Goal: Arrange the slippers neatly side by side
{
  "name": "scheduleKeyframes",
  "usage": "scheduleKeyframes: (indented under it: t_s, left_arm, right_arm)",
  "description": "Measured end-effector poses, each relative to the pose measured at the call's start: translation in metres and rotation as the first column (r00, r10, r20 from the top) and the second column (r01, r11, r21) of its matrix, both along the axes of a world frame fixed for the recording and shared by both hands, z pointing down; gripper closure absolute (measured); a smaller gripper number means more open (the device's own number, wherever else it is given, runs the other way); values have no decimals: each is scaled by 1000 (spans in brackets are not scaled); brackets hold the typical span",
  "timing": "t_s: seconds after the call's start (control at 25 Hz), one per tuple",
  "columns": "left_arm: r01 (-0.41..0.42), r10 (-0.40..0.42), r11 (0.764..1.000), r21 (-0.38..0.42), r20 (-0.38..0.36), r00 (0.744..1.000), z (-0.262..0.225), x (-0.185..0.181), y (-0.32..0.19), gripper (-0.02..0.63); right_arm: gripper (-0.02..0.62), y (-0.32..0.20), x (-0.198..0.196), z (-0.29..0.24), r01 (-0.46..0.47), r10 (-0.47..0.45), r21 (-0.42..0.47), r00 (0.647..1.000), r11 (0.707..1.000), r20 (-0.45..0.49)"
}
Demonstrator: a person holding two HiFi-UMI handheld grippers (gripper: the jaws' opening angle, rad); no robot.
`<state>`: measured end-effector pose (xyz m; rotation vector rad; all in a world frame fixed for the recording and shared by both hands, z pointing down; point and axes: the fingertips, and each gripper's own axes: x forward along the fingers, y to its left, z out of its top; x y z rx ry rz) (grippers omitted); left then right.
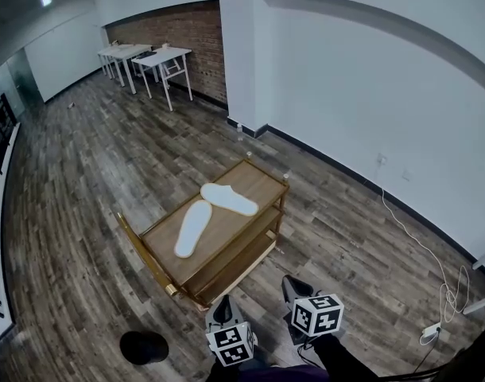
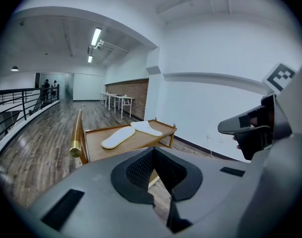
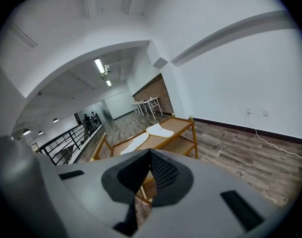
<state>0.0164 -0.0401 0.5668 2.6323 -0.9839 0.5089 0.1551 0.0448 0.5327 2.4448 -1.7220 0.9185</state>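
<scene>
Two white slippers lie soles-up on the top of a wooden cart [image 1: 236, 231]. The long one [image 1: 193, 228] points along the cart, and the other [image 1: 229, 199] lies across its far end, so together they form an angle. Both grippers hang well short of the cart, over the floor, shut and empty: the left gripper [image 1: 222, 304] and the right gripper [image 1: 292, 286]. Over its closed jaws [image 2: 153, 155], the left gripper view shows the slippers [image 2: 118, 137] [image 2: 146, 128]. In the right gripper view, the jaws [image 3: 150, 157] meet below the slippers [image 3: 134, 144] [image 3: 160, 130].
The cart has a gold handle bar [image 2: 76, 133] on its near left end and a lower shelf [image 1: 241, 263]. A black round object [image 1: 143, 346] lies on the wood floor by my left. A white cable [image 1: 430, 255] runs along the wall at right. White tables [image 1: 147, 58] stand far back.
</scene>
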Motion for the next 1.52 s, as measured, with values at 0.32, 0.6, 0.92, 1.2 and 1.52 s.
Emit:
scheduleKeyframes:
  t_s: [0.32,0.6,0.92,1.2,1.52]
  left_arm:
    - [-7,7,1000,0,-7,1000,-1,13,-66,604]
    - [13,-13,1000,-19,-14,1000,4,14,-98,604]
    - [54,-55,998,-40,-14,998,11,20,-115,604]
    - [161,-161,986,-42,2,987,15,28,-147,604]
    - [293,-293,955,-44,15,956,14,69,-181,604]
  right_arm:
    - [597,-66,14,-2,-1,1,-6,1000,1000,-11]
    - [597,-93,17,4,-1,1,-30,1000,1000,-12]
    - [597,-113,38,6,6,-6,-37,1000,999,-12]
    - [597,-159,59,8,98,-98,-33,995,995,-11]
    - [597,-211,111,10,221,-220,-41,975,975,8]
